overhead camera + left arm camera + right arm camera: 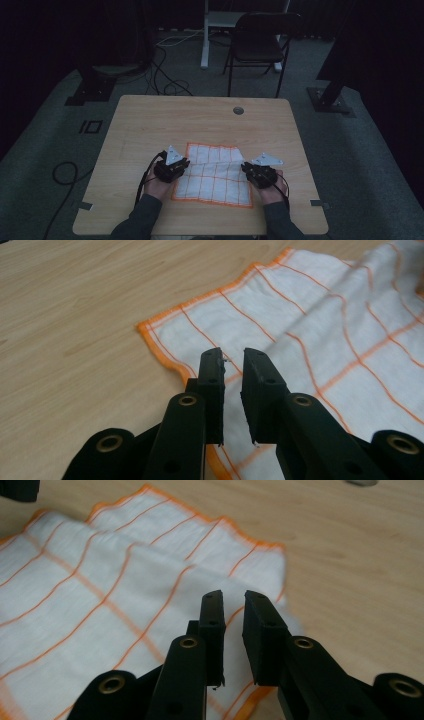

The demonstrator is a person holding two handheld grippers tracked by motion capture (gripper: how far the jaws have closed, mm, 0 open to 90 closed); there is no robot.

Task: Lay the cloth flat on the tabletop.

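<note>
Cloths: one white woven cloth with an orange grid and orange hem (215, 175), lying on the table between my two grippers; its far part is folded over, so a crease runs across it from side to side.
Grid: thin orange lines, several squares across and several deep; I count no exact number, since the fold hides some.
Grippers: two, both black, one in each of my hands, each with a grey three-cornered plate on top.
Left gripper (233, 360): jaws stand a narrow gap apart with nothing between the pads; they hang just above the cloth's left hem, not touching it. In the high view my left gripper (172, 167) sits at the cloth's left edge.
Right gripper (234, 602): jaws also a narrow gap apart, empty, held just above the cloth's right edge, near its far right corner. In the high view my right gripper (260, 174) is at the cloth's right edge.
Cloth from my left gripper: spreads ahead and to the right of the jaws, the orange corner just ahead to the left.
Cloth from my right gripper: spreads ahead and to the left, bare wood to the right.
Tables: one light wooden table (150, 125), with one round grey cable port (238, 110) far beyond my grippers.
Chairs: one dark folding chair (260, 40), well beyond the table.
Writing: none I can read on cloth or grippers.
</note>
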